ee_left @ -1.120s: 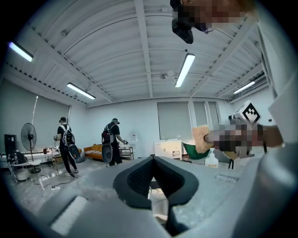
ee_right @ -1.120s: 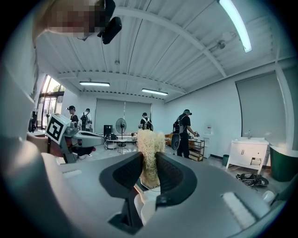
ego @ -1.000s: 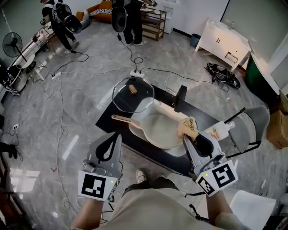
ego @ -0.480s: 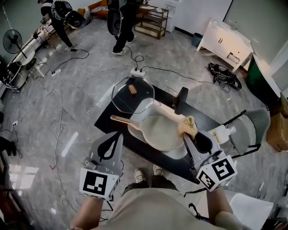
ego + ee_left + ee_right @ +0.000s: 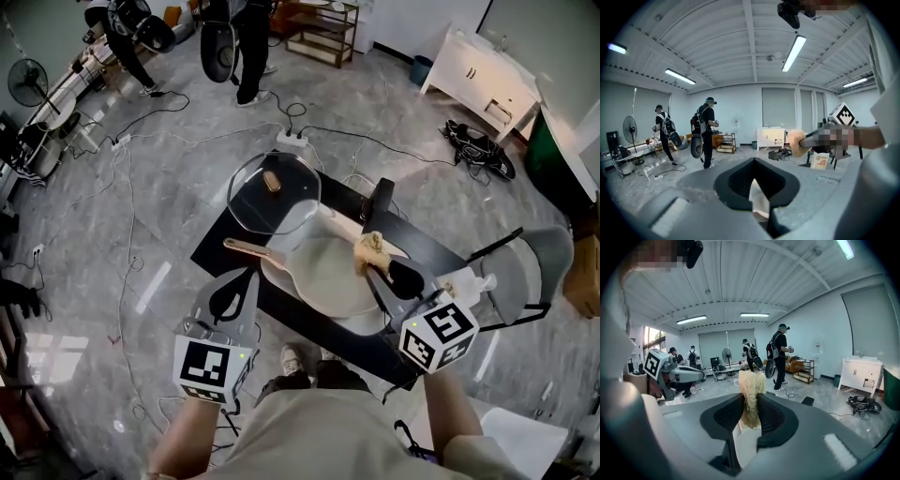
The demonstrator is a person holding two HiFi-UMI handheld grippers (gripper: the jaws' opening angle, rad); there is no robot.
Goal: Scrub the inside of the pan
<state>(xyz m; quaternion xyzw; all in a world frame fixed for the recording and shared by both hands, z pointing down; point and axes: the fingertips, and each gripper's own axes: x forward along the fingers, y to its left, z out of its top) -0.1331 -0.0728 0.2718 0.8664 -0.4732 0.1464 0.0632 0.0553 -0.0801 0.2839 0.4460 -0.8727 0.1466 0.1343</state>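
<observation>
The pan, pale cream inside, lies on a low black table with its wooden handle pointing left. My right gripper is shut on a tan fibrous scrubber, which hangs over the right part of the pan's inside; whether it touches I cannot tell. In the right gripper view the scrubber stands pinched between the jaws of the right gripper. My left gripper hovers at the table's near edge, left of the pan, shut and empty; the left gripper view shows the same of the left gripper.
A glass lid lies on the table behind the pan. A black upright object stands at the far edge. A white bottle and a grey chair are to the right. Cables and people fill the far floor.
My right gripper has carried the scrubber left and farther out, from the pan's right rim to over its inside. The left gripper has barely shifted. People at the back have walked.
</observation>
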